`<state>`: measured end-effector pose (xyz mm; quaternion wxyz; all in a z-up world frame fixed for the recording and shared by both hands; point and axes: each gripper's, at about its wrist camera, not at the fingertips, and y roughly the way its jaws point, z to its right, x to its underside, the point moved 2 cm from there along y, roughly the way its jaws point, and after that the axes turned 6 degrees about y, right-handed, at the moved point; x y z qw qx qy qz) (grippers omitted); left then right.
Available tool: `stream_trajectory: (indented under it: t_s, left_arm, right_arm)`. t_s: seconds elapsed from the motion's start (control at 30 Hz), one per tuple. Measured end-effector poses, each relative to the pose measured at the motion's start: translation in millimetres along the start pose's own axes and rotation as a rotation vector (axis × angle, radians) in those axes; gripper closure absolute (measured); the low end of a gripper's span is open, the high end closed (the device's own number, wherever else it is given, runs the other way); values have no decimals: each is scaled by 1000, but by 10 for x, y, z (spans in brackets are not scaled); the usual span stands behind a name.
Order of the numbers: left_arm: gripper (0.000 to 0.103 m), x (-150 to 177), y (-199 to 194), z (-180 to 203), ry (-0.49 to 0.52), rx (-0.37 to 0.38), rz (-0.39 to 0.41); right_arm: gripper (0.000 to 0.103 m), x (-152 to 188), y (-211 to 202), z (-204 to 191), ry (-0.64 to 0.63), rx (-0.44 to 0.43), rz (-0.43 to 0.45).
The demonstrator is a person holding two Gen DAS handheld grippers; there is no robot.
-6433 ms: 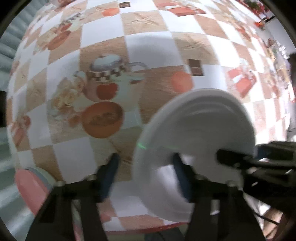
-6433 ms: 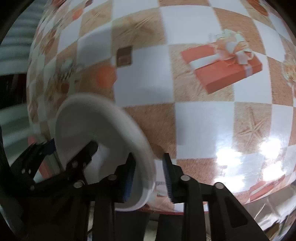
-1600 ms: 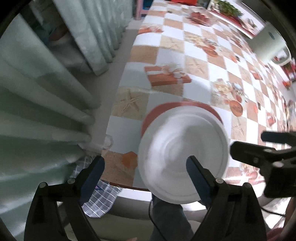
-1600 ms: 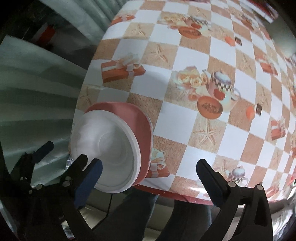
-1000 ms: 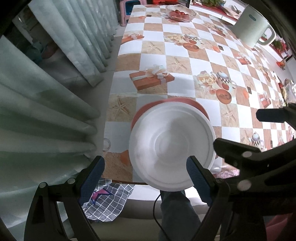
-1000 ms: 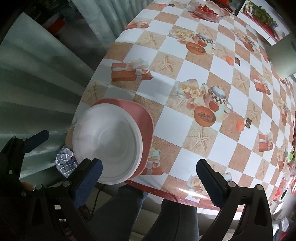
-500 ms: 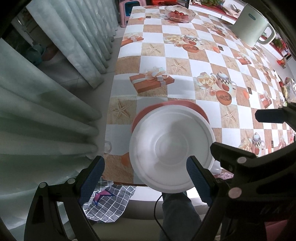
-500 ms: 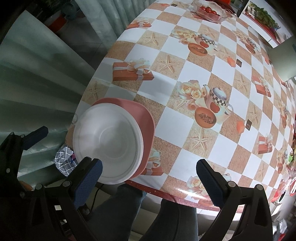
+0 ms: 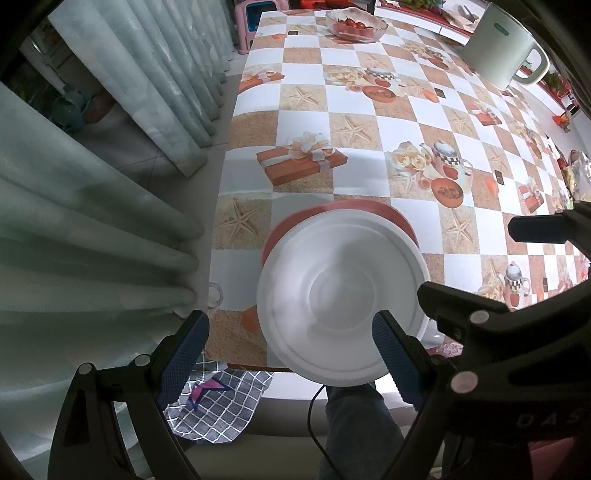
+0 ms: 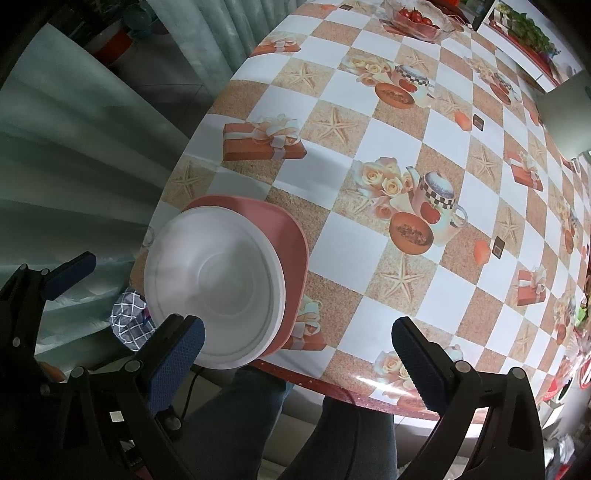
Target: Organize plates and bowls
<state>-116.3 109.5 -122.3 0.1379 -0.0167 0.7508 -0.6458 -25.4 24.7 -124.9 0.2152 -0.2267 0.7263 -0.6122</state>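
Moved: white bowl (image 9: 341, 291) released, now nested on pink plate (image 10: 291, 236) | left gripper (image 9: 291, 354), right gripper (image 10: 299, 358) wide apart, empty, raised | stack likely complete

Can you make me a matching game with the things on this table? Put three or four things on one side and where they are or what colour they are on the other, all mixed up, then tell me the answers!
Things:
1. white bowl
2. pink plate
3. glass dish of tomatoes
4. left gripper

Matches:
A. far end of the table
B. open, holding nothing
C. under the bowl
D. on top of the stack

Pairs: 1-D, 2-C, 3-A, 4-B
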Motion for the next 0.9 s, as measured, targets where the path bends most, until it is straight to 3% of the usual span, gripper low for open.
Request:
stream_trajectory:
  t_s: [0.77, 0.9]
  left_arm:
    - [11, -69, 62, 18, 34, -9, -16]
    - [11, -86, 17, 10, 36, 9, 23]
  right_arm:
    - [1, -39, 33, 21, -20, -4, -7]
    - [1, -57, 48, 21, -10, -19, -9]
